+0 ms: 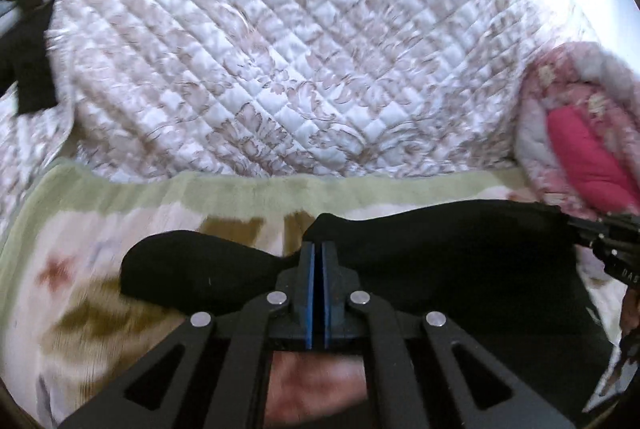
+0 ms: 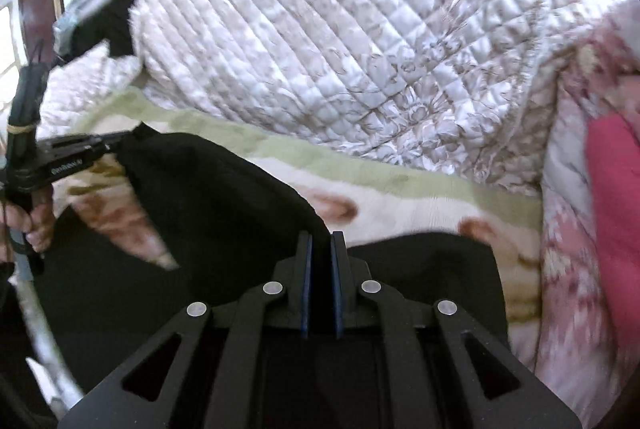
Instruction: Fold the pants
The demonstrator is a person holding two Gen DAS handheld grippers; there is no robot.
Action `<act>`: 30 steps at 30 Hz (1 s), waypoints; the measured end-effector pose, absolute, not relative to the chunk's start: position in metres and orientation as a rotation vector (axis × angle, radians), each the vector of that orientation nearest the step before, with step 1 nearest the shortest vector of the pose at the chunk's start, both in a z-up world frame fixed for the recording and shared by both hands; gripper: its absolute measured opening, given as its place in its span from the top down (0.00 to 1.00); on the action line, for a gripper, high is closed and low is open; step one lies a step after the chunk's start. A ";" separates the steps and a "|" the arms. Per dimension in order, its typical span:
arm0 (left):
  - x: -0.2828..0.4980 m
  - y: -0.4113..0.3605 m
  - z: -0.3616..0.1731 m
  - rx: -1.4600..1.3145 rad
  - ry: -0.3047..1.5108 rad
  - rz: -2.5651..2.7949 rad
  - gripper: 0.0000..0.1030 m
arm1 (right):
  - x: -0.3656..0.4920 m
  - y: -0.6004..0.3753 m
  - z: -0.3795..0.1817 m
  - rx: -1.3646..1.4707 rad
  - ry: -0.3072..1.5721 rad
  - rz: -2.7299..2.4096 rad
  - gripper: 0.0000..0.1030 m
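While your left gripper [image 1: 319, 249] and right gripper [image 2: 320, 241] pinch the black pants [image 2: 224, 189] aloft, lay the fold evenly onto the blanket [image 2: 400, 205].

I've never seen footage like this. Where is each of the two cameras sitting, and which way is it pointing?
Left wrist view: rides on the left hand-held gripper, looking forward along its shut blue fingers, which pinch the black pants; the right hand-held gripper shows at the right edge.

Right wrist view: rides on the right hand-held gripper, also clamped on the pants; at left, the person's hand holds the other gripper.

Shared: pants, quilted cover, green-edged blanket, pink bedding.
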State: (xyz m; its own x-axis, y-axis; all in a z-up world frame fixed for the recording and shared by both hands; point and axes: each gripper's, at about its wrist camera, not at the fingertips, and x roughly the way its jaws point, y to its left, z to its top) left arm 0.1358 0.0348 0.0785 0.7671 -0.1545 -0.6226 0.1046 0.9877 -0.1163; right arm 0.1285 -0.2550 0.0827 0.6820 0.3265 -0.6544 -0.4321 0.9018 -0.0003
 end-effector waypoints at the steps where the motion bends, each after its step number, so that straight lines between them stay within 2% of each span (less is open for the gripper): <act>1: 0.122 0.036 0.079 -0.081 0.676 -0.144 0.96 | 0.115 -0.258 0.085 -0.140 0.696 0.433 0.93; 7: 0.037 0.047 0.069 -0.144 0.697 -0.155 0.96 | 0.028 -0.267 0.071 -0.049 0.736 0.447 0.93; 13: -0.017 0.050 0.024 -0.182 0.816 -0.141 0.96 | -0.014 -0.270 0.013 0.017 0.908 0.411 0.92; 16: -0.031 0.051 0.005 -0.182 0.879 -0.130 0.95 | -0.019 -0.274 -0.011 0.060 0.990 0.400 0.88; 20: -0.046 0.059 -0.004 -0.215 0.921 -0.100 0.95 | -0.033 -0.280 -0.008 0.123 0.958 0.412 0.77; 22: -0.050 0.063 0.001 -0.230 0.910 -0.090 0.95 | -0.037 -0.283 -0.002 0.155 0.926 0.429 0.76; 23: -0.051 0.065 0.006 -0.229 0.892 -0.079 0.94 | -0.038 -0.284 0.003 0.161 0.902 0.430 0.73; 25: -0.048 0.067 0.014 -0.220 0.861 -0.063 0.85 | -0.037 -0.285 0.010 0.173 0.861 0.429 0.66; 27: -0.036 0.065 0.020 -0.209 0.843 -0.049 0.64 | -0.028 -0.286 0.011 0.184 0.851 0.415 0.60; 30: -0.008 0.056 0.018 -0.168 0.843 -0.029 0.62 | -0.012 -0.282 0.008 0.213 0.845 0.401 0.60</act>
